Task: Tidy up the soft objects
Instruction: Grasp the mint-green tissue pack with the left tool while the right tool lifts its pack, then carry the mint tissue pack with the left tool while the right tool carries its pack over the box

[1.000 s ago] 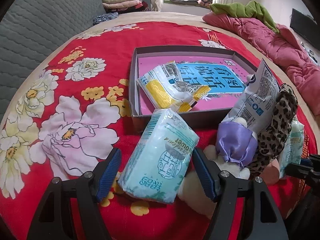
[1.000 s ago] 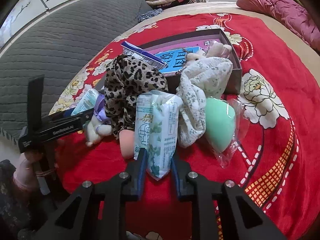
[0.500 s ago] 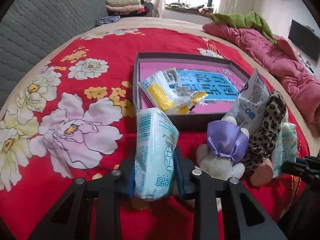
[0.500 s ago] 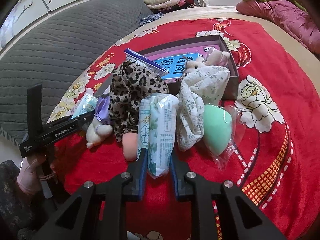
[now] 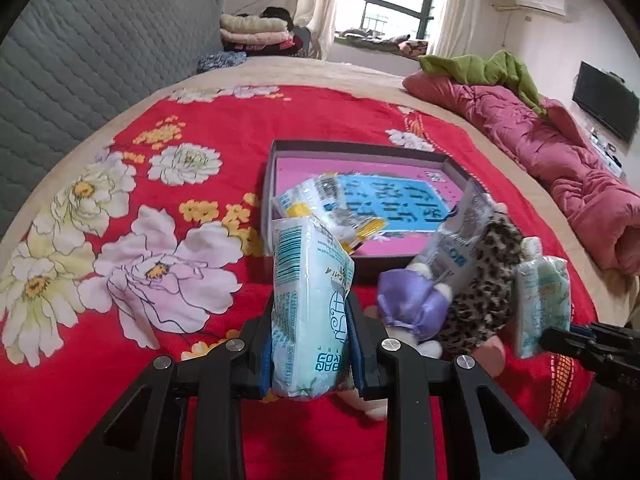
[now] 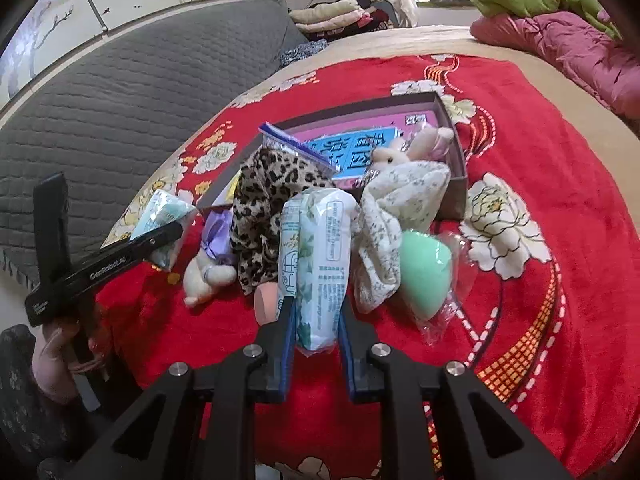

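Note:
My left gripper [image 5: 312, 314] is shut on a light blue tissue pack [image 5: 308, 276], held upright a little above the red floral bedspread [image 5: 160, 264]. My right gripper [image 6: 318, 312] is shut on a white-green tissue pack [image 6: 320, 252]. Around that pack lie a leopard-print cloth [image 6: 272, 200], a floral white cloth [image 6: 396, 216], a purple-dressed plush [image 5: 408, 304] and a wrapped green sponge [image 6: 424, 272]. Beyond them a shallow dark box [image 5: 360, 146] holds a yellow-white packet [image 5: 320, 204] and a small plush bunny [image 6: 404, 150].
A grey quilted headboard [image 6: 120, 100] runs along the left of the bed. A pink quilt [image 5: 560, 168] with a green cloth on it lies along the right side. Folded clothes [image 5: 256, 34] are stacked at the back. A person's hand [image 6: 52, 352] holds the left gripper's handle.
The left gripper's jaws closed on the blue tissue pack, and the pack rose and now stands upright. The right gripper kept its hold on the white-green pack and stayed in place.

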The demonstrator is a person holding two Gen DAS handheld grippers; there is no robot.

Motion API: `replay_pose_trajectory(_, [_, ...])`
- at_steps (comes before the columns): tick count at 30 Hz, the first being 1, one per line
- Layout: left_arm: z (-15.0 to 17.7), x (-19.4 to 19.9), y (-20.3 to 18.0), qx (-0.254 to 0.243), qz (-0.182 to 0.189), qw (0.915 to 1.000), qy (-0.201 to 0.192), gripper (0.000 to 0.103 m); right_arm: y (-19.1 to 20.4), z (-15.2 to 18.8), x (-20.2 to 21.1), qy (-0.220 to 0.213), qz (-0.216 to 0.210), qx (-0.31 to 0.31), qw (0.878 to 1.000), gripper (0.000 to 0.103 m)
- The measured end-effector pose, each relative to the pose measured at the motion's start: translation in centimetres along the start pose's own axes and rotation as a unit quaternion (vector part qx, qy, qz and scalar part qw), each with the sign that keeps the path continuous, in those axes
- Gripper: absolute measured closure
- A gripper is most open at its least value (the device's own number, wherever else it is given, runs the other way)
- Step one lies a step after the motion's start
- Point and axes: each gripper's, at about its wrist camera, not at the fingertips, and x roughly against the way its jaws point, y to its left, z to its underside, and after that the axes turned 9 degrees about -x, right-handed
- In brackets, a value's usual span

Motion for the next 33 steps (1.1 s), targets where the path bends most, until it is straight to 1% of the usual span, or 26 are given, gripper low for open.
replay_pose_trajectory(7, [-0.6,1.9,-1.0,0.001,0.0,0.9999,-0.012,0.073,0.2,-0.7,1.7,-0.028,0.007,0.001,1.0,0.083])
replay_pose_trajectory(21, [-1.5,3.8,-2.3,-0.007,0.0,0.9996,-0.027,0.073,-0.4,-2.4,4.1,-0.074,0.01,-0.012,0.997,0.083])
replay_pose_trajectory(33, [-3.2,3.7,-2.6,0.005,0.001,0.9993,-0.036,0.073,-0.7,-3.6,5.4,-0.107,0.022,-0.009,0.994,0.083])
